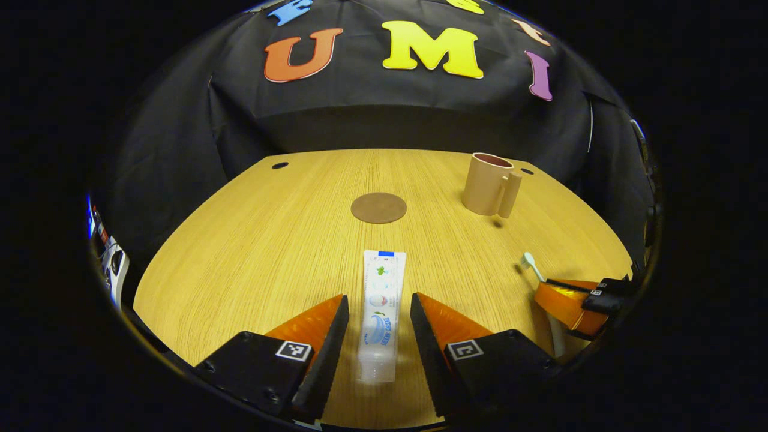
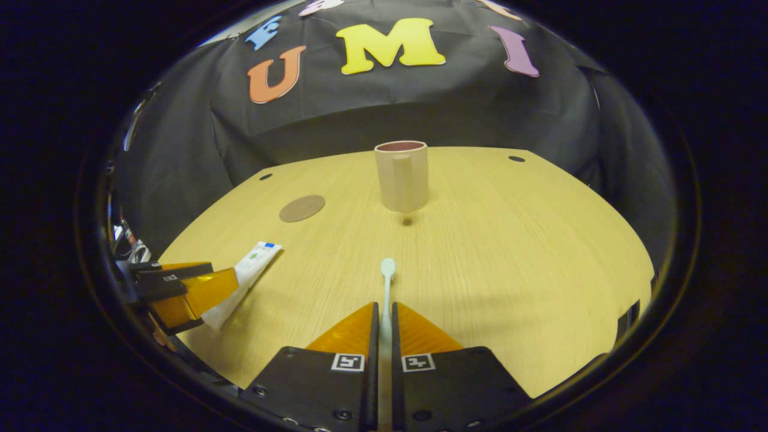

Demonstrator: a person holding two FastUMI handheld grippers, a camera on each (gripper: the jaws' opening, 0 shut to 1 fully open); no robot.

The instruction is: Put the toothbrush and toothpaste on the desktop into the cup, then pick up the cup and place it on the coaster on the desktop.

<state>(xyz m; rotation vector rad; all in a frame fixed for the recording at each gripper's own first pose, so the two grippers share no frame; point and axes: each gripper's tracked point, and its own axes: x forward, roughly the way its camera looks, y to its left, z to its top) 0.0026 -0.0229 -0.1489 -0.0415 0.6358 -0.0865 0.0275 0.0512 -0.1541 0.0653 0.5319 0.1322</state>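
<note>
A white toothpaste tube (image 1: pixel 381 312) lies flat on the wooden desktop (image 1: pixel 252 240) between the fingers of my left gripper (image 1: pixel 379 298), which is open with a gap on each side of the tube. My right gripper (image 2: pixel 386 306) is shut on the handle of a pale toothbrush (image 2: pixel 388 270), whose head points toward the beige cup (image 2: pixel 402 177). The cup stands upright at the far side, and the round brown coaster (image 2: pixel 302 208) lies to its left. The left gripper view has the cup (image 1: pixel 489 183), the coaster (image 1: pixel 378 207), the toothbrush head (image 1: pixel 528 261) and the right gripper (image 1: pixel 549 294).
In the right gripper view the left gripper (image 2: pixel 231 288) sits at the lower left over the toothpaste (image 2: pixel 255 264). Small dark holes (image 1: pixel 279 165) mark the desktop's far corners. Black cloth walls the booth behind, and the desktop edge runs close below both grippers.
</note>
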